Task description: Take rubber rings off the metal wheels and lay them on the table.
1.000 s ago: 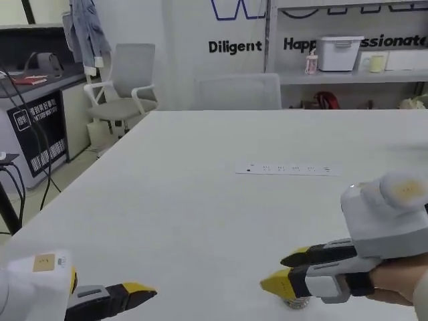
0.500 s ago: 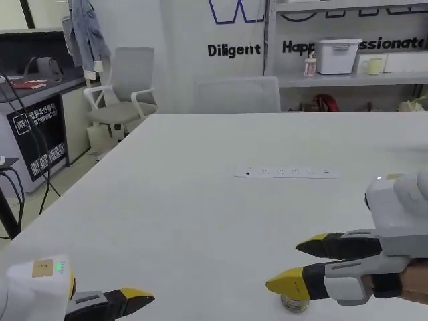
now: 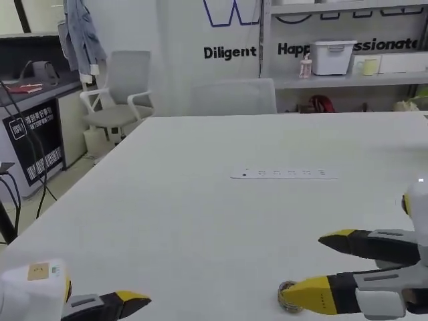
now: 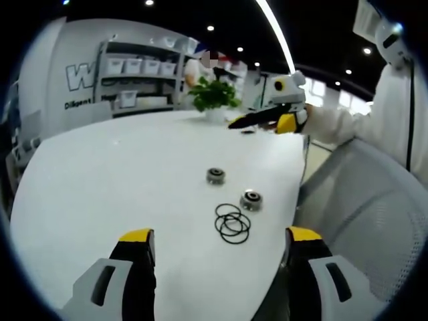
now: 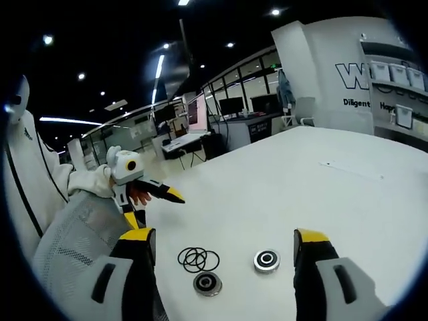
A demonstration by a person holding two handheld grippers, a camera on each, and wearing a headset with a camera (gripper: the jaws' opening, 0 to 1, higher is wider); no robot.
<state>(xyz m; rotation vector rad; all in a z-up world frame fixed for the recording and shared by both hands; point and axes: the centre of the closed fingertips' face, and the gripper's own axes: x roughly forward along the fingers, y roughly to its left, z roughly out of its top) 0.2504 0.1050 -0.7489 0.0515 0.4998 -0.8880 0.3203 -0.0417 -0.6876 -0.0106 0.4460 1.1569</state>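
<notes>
Jaws: left gripper (image 4: 219, 235) wide apart, empty | right gripper (image 5: 225, 233) wide apart, empty | rings (image 4: 233, 224) heaped beside two wheels (image 4: 251, 198) on table (image 4: 134, 167)

Table (image 3: 200, 221): smooth, matt white. Wheels (image 5: 267, 260) ahead of the right tool (image 5: 224, 235): shiny metal. Rings (image 5: 198, 259) beside them: thin black rubber.

White table (image 3: 200, 200); office chair (image 3: 120, 87); wall shelves (image 3: 348, 77)

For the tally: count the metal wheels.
2. One metal wheel lies right of the rubber rings in the right gripper view, the other wheel nearer the camera. Others may be hidden.
</notes>
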